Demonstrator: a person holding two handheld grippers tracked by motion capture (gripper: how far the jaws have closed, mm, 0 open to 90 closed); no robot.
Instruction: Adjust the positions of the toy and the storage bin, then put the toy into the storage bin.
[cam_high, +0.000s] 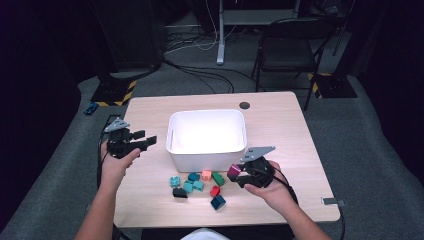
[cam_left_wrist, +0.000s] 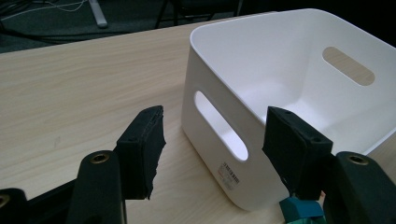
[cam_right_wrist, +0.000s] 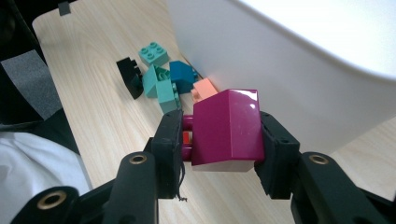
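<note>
Work in hand: judged from the scene, loose toy bricks are being moved into the white bin (cam_high: 207, 139) that sits mid-tabletop (cam_high: 280, 125).
Right tool (cam_high: 239, 176): clamped on a magenta sloped brick (cam_right_wrist: 226, 128), one jaw on its studded side and the other on the opposite face; it is lifted off the tabletop just outside the bin's near wall, toward 5 o'clock from the bin's centre.
Left tool (cam_left_wrist: 212, 142): jaws apart and holding nothing, hovering at about 9 o'clock from the bin, aimed at its handle slot (cam_left_wrist: 220, 125).
Remaining bricks: a loose cluster in front of the bin at 6 o'clock, including a teal brick (cam_high: 175, 181), a black brick (cam_high: 180, 193), a salmon brick (cam_high: 206, 174), a green brick (cam_high: 218, 178), a red brick (cam_high: 215, 191) and a dark blue brick (cam_high: 217, 202).
Risk, grip: the slope face is glossy and one jaw bears on studs, so the brick could twist or pop out if the hand tilts.
Risk, bin wall: the brick sits lower than the rim; moving straight ahead would knock the wall and shove the light bin.
Risk, release: letting go early would drop it on the cluster and scatter pieces.
Risk, left side: the idle tool is close enough to nudge the bin.
</note>
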